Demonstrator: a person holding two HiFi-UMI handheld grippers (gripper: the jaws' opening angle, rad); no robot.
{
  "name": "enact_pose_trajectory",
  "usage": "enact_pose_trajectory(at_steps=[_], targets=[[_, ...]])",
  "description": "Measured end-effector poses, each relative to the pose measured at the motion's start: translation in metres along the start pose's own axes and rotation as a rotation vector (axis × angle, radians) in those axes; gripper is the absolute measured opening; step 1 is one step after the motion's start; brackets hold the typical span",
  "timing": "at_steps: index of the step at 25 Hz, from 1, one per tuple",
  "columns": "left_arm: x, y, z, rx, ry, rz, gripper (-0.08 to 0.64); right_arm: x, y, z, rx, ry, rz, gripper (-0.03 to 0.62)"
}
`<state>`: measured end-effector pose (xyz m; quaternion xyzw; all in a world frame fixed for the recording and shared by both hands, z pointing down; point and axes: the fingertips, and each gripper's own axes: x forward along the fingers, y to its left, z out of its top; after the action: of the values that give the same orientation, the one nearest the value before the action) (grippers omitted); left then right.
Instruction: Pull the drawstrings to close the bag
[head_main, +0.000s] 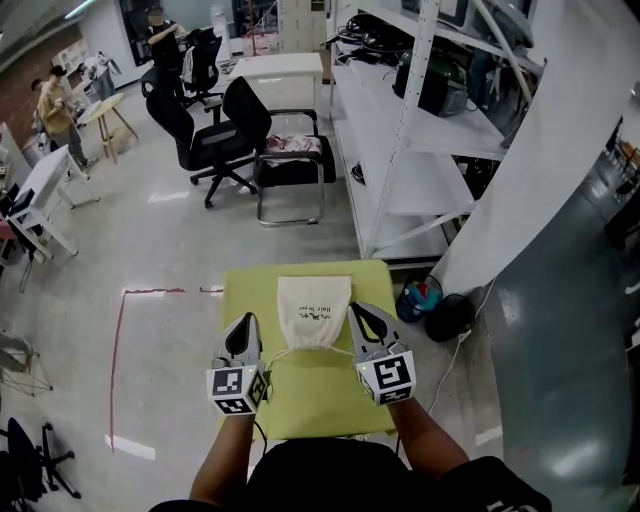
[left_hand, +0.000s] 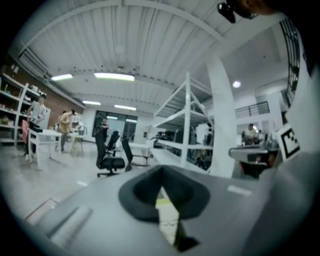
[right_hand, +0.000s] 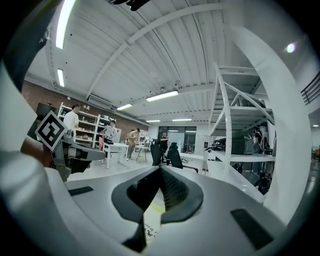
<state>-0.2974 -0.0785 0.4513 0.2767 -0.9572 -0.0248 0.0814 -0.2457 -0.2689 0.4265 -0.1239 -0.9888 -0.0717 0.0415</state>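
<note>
Both left tool and right tool flank the bag, inside table edges.

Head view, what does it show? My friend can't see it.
A cream drawstring bag lies on a yellow-green table, its near end gathered, with cords trailing out to both sides. The person's left gripper and right gripper flank that end, jaws together. Office chairs and white shelving stand behind.

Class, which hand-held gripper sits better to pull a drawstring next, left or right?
Right, marginally: the right hand-held gripper sits nearer the bag, whose print shows under its shut jaws. The left hand-held gripper lies farther off.
</note>
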Motion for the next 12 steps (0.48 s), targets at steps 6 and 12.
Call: enact_pose_trajectory(at_steps=[6,12], targets=[[0.001,-0.001,0.025,0.027,-0.040,-0.019,0.008,0.009,0.003,0.031,-0.006,-0.058,-0.007,0.006],[0.000,0.003,0.028,0.044,-0.035,-0.013,0.008,0.013,0.004,0.038,-0.006,-0.080,-0.005,0.006]])
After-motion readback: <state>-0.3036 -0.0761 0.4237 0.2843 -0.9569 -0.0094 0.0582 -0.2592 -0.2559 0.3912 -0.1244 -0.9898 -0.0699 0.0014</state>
